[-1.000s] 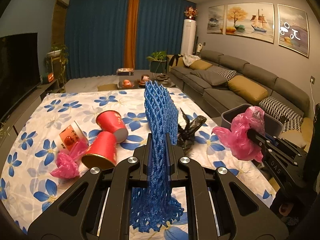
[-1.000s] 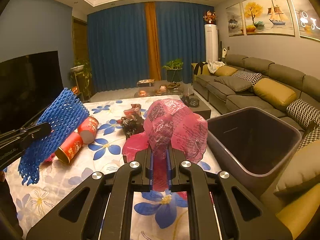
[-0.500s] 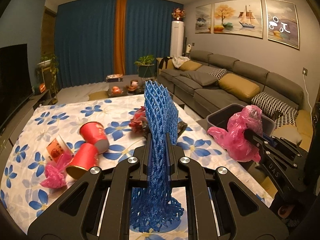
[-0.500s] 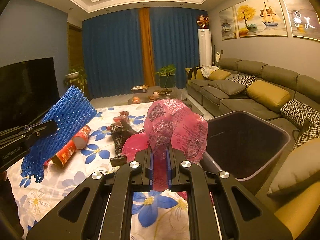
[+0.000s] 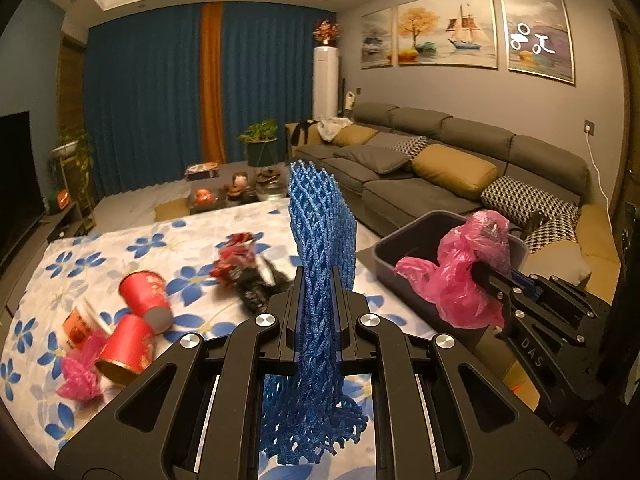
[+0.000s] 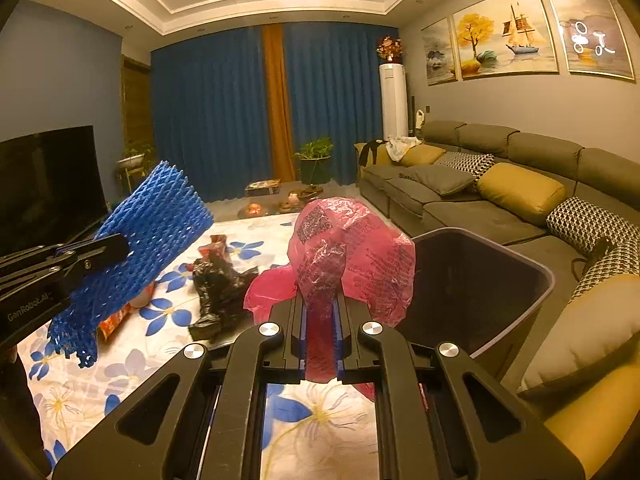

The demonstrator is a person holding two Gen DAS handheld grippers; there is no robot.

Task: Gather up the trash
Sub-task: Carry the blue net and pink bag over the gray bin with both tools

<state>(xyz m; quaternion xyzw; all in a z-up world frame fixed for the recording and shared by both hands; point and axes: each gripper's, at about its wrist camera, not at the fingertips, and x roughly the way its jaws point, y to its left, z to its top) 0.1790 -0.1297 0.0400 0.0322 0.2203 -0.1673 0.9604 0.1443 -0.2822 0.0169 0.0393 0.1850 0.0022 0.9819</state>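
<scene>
My left gripper (image 5: 318, 280) is shut on a blue foam net sleeve (image 5: 320, 240), held upright above the flowered table; it also shows in the right wrist view (image 6: 148, 236). My right gripper (image 6: 320, 304) is shut on a crumpled pink plastic bag (image 6: 352, 256), held beside the rim of the dark grey bin (image 6: 492, 280). In the left wrist view the pink bag (image 5: 468, 268) hangs at the bin's near rim (image 5: 400, 236). Two red paper cups (image 5: 140, 292), a small pink bag (image 5: 78, 376), a red wrapper (image 5: 236, 256) and a black bag (image 6: 220, 292) lie on the table.
The table wears a white cloth with blue flowers (image 5: 100, 252). A grey sofa with cushions (image 5: 460, 160) runs along the right behind the bin. A TV (image 6: 48, 184) stands at the left. A low coffee table with items (image 5: 232, 192) is beyond the table.
Both grippers have risen and moved forward and right with their loads. The pink bag is now closer to the bin's opening; the cups have slid left and lower in view.
</scene>
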